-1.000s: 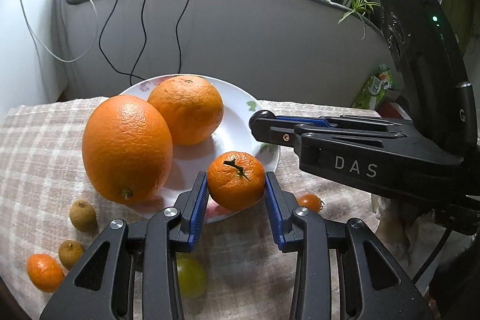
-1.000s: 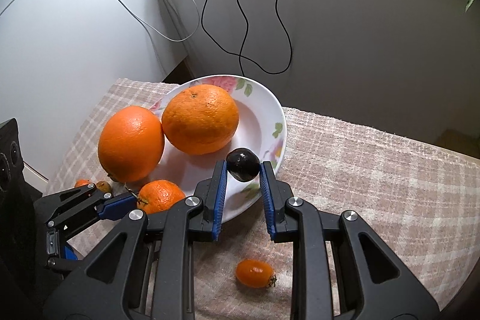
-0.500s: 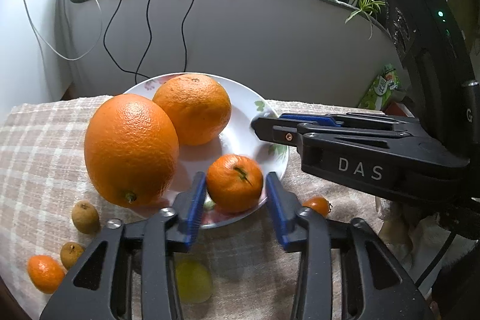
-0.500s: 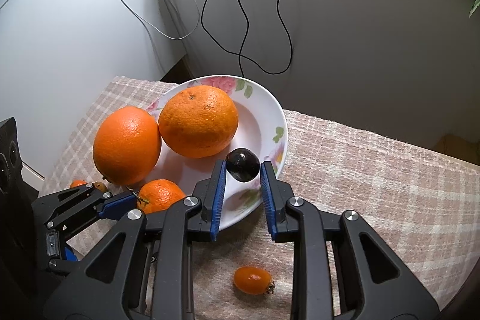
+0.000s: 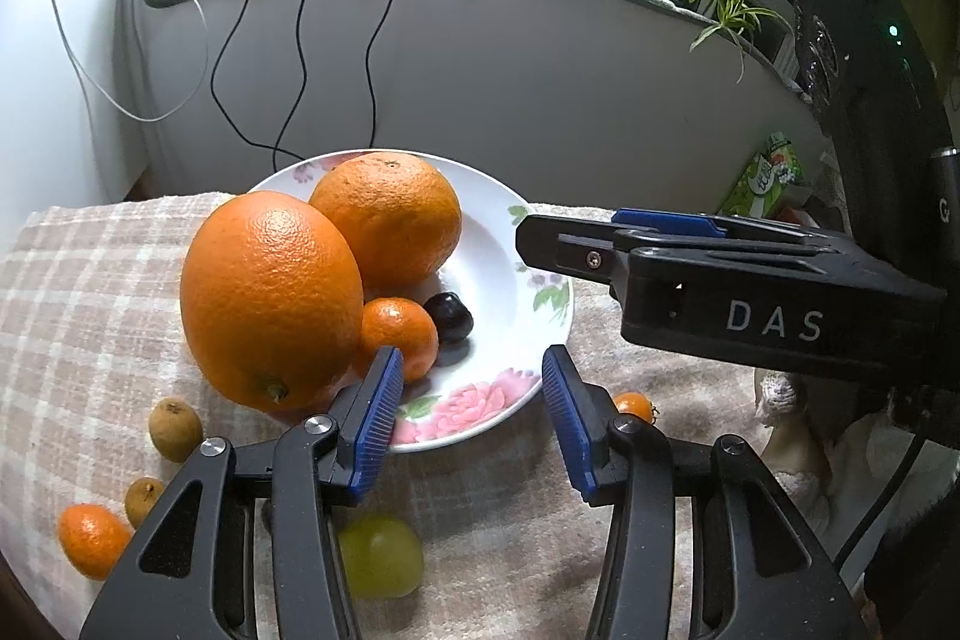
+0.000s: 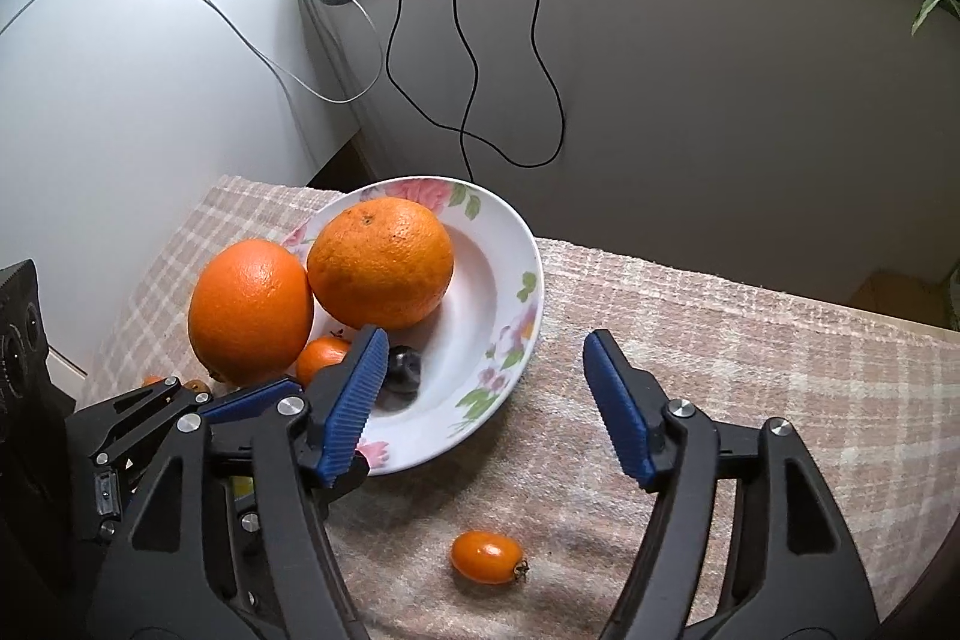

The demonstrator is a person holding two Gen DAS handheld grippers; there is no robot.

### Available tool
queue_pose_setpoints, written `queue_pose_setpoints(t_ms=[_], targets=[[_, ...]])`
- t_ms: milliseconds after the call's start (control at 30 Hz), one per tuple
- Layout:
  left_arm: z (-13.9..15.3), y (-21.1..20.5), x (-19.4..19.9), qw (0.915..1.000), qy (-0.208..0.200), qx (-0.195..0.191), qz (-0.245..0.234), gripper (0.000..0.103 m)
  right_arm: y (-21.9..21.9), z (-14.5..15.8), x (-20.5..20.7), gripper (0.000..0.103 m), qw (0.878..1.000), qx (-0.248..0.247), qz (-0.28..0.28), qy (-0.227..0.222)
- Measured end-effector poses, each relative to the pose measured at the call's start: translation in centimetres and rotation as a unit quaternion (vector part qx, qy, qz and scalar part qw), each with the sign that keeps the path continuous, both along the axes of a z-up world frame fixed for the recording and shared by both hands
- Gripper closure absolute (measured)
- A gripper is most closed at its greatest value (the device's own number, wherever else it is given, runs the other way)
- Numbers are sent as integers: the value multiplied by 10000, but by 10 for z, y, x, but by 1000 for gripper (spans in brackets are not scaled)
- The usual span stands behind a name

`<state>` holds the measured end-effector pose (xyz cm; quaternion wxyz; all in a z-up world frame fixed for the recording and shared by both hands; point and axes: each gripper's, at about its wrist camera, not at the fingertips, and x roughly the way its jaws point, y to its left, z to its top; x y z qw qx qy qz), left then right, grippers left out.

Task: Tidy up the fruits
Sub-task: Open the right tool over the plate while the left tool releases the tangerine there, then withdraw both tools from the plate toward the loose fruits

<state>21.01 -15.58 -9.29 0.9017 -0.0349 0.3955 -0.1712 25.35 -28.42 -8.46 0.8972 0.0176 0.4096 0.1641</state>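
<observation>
Both grippers spread wide, holding nothing. Left gripper (image 5: pixel 468 400) low over the near rim of the flowered plate (image 5: pixel 528 280); right gripper (image 6: pixel 480 388) just beside that plate's near edge. On the plate, ahead of both: two large oranges (image 5: pixel 270 298) touching each other, a small mandarin (image 5: pixel 399 334) tucked against them, a dark round fruit (image 5: pixel 449 317) just right of the mandarin.

Loose fruit left on the checked cloth of the worktop (image 6: pixel 750 370). Nearest the right gripper: an orange cherry tomato (image 6: pixel 486 556), below and slightly behind its open fingertips. Beneath the left gripper, partly hidden by its frame: a green grape (image 5: pixel 378 556). Further to its left: two brownish small fruits (image 5: pixel 174 427) and a little orange one (image 5: pixel 90 538).

Likely next step: picking up another loose piece. Best done by drawing back clear of the plate rim first, then coming down with fingers astride the fruit, pads at its widest part. For the tomato, closing across the short axis, gently; thin skin, easy to burst or squirt sideways. Same care for the grape. Release low, into the bare right part of the plate, away from the stacked oranges, to avoid rolling.
</observation>
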Motion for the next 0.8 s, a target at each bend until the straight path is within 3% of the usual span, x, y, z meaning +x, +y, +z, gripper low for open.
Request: queue_pose_setpoints(t_ms=[167,800], targets=[[3,1,-4,10000,-25,17,-1,49,0,2,-3,23,10000,-38,-36,-42],[24,34,-29,9995,-192,-116,205,49,-13,13,-32,21,10000,-23,-66,-67]])
